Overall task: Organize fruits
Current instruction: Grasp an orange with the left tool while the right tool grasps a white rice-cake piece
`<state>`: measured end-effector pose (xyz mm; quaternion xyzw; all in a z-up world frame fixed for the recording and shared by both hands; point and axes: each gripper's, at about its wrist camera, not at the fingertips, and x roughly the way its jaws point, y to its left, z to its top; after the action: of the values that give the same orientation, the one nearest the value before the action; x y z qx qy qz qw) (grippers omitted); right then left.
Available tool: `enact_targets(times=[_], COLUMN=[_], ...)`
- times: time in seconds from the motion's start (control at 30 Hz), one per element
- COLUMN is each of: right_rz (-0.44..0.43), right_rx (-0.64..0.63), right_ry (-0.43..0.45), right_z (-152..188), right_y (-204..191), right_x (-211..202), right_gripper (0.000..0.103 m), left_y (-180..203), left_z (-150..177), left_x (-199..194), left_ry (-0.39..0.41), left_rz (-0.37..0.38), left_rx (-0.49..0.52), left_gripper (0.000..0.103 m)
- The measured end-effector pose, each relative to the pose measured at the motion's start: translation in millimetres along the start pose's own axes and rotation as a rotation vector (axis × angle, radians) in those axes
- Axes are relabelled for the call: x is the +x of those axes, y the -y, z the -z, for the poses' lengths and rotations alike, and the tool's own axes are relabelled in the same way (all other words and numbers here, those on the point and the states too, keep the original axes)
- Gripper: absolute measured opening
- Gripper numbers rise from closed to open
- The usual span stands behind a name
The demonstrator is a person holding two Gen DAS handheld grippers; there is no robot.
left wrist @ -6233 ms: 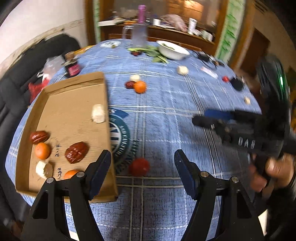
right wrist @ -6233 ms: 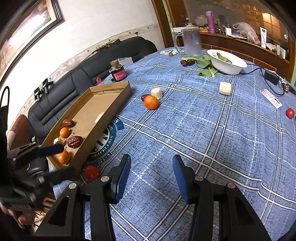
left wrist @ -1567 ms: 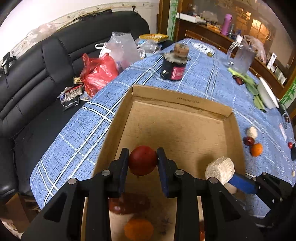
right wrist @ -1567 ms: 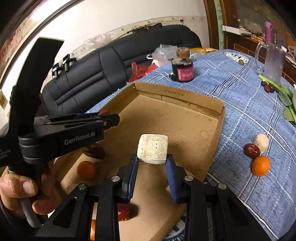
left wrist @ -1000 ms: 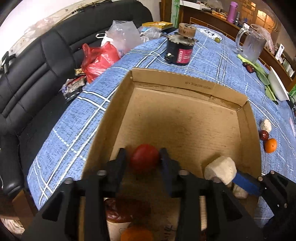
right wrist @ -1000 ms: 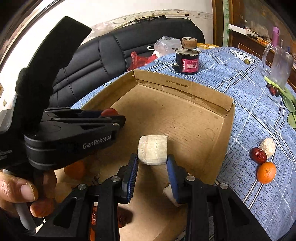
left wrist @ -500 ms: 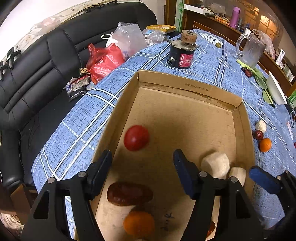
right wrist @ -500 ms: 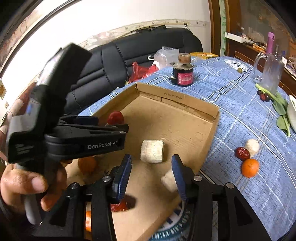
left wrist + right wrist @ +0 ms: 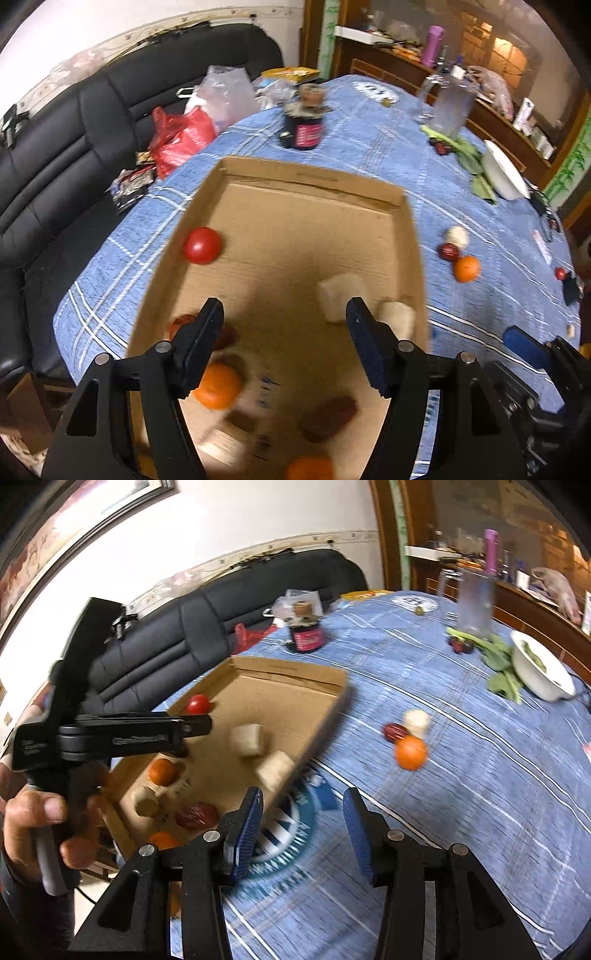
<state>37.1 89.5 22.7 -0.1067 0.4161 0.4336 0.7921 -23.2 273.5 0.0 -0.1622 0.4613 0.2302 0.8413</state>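
Note:
A cardboard tray (image 9: 310, 181) (image 9: 295, 672) lies on the blue checked tablecloth. In it are a red tomato (image 9: 202, 245) (image 9: 197, 703), two pale chunks (image 9: 340, 295) (image 9: 247, 738), oranges (image 9: 218, 386) (image 9: 162, 771) and red dates (image 9: 328, 419) (image 9: 195, 814). My left gripper (image 9: 284, 317) hangs open above the tray's middle, with nothing between its fingers. My right gripper (image 9: 303, 805) is open over the cloth just off the tray's near right side. On the cloth to the right lie an orange (image 9: 467, 268) (image 9: 410, 752), a date (image 9: 394, 732) and a pale piece (image 9: 416, 718).
Beyond the tray stand a dark jar (image 9: 304, 129), a glass pitcher (image 9: 450, 103) and a white bowl (image 9: 506, 177) beside greens. A black sofa (image 9: 74, 147) with a red bag (image 9: 181, 136) borders the table's left edge. A hand (image 9: 37, 812) holds the left gripper.
Both grippers opened and drew back upward. The tomato now lies at the tray's left wall and the pale chunk lies in the tray. The right gripper swung right, off the tray.

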Motion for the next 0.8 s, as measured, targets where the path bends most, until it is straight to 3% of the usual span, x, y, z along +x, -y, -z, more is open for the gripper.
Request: enact_targets(times=[0.43, 0.8], right_rz=[0.056, 0.072], right_rx=[0.091, 0.152], right_ry=[0.006, 0.025], right_z=[22.3, -14.5], right_y=[54.9, 100.4], right_x=[-16.0, 13.8], right_gripper=[0.047, 0.046], left_y=[65.1, 103.3], left_z=[13.2, 19.2], left_x=[-18.0, -10.9], left_ry=[0.007, -0.015], left_rz=[0.134, 0.173], left_rx=[0.079, 0.14], left_gripper=[0.068, 0.068])
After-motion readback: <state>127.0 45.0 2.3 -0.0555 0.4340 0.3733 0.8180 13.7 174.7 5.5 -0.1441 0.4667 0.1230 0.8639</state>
